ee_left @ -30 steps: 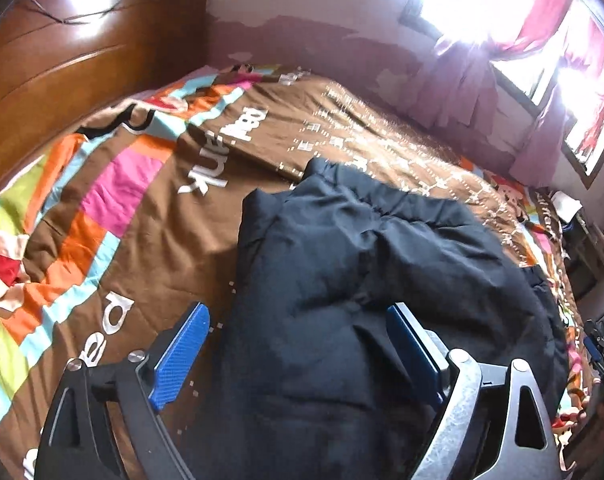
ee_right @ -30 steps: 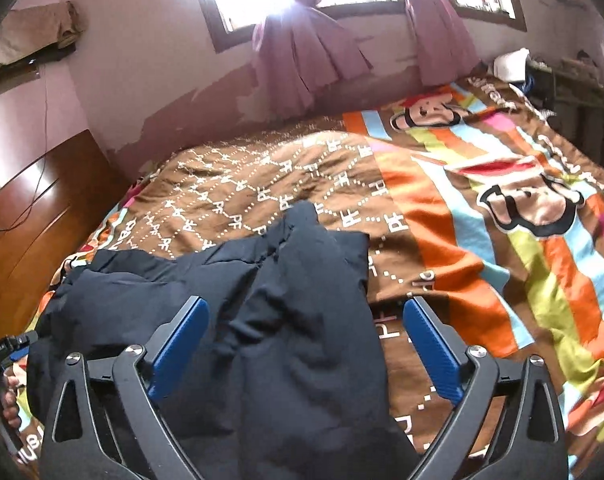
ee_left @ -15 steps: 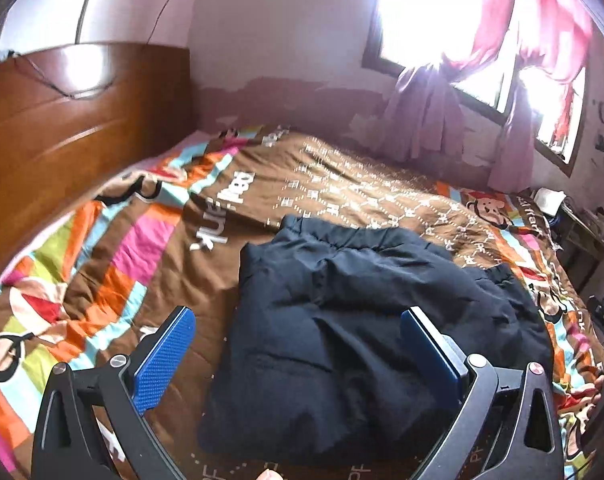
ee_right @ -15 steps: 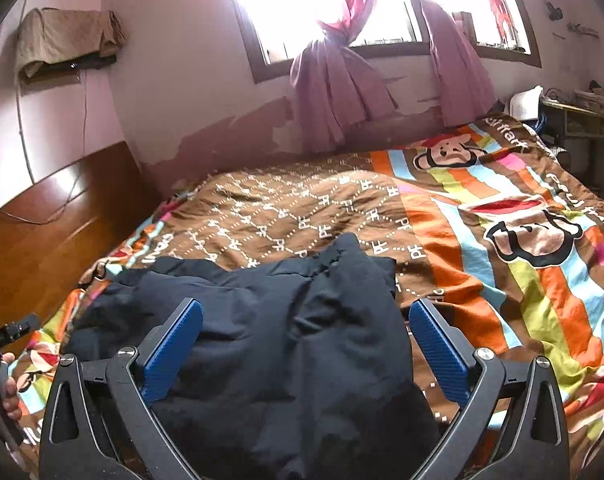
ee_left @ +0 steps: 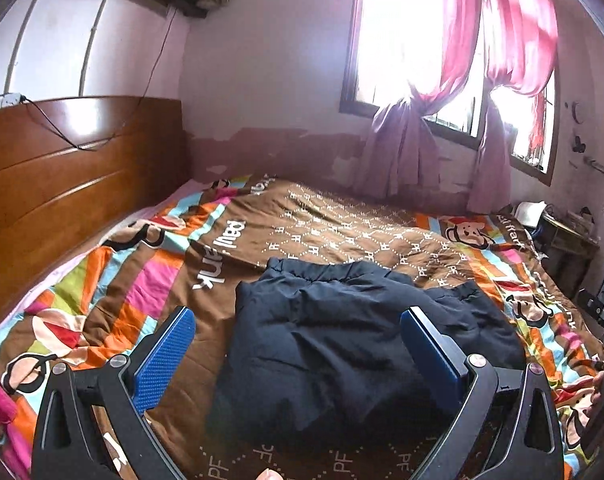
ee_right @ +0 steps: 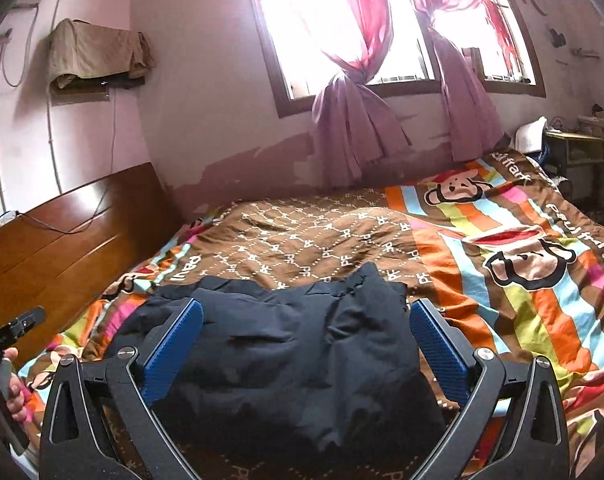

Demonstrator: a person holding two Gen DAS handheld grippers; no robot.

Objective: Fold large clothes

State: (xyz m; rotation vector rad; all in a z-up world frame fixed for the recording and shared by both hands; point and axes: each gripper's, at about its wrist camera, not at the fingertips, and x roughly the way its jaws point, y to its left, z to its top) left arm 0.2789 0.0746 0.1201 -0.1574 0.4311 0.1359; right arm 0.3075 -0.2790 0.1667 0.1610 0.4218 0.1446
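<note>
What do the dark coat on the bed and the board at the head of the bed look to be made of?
The dark coat looks like padded synthetic fabric, matte navy: it lies in puffy, soft folds, though the filling is hidden. The headboard looks like varnished reddish-brown wood: it shows grooved panels and a bright glare spot.

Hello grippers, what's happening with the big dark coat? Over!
Left gripper open, right gripper open, both empty. Puffy navy coat lies bundled on the colourful bedspread. Nothing blocking.
</note>
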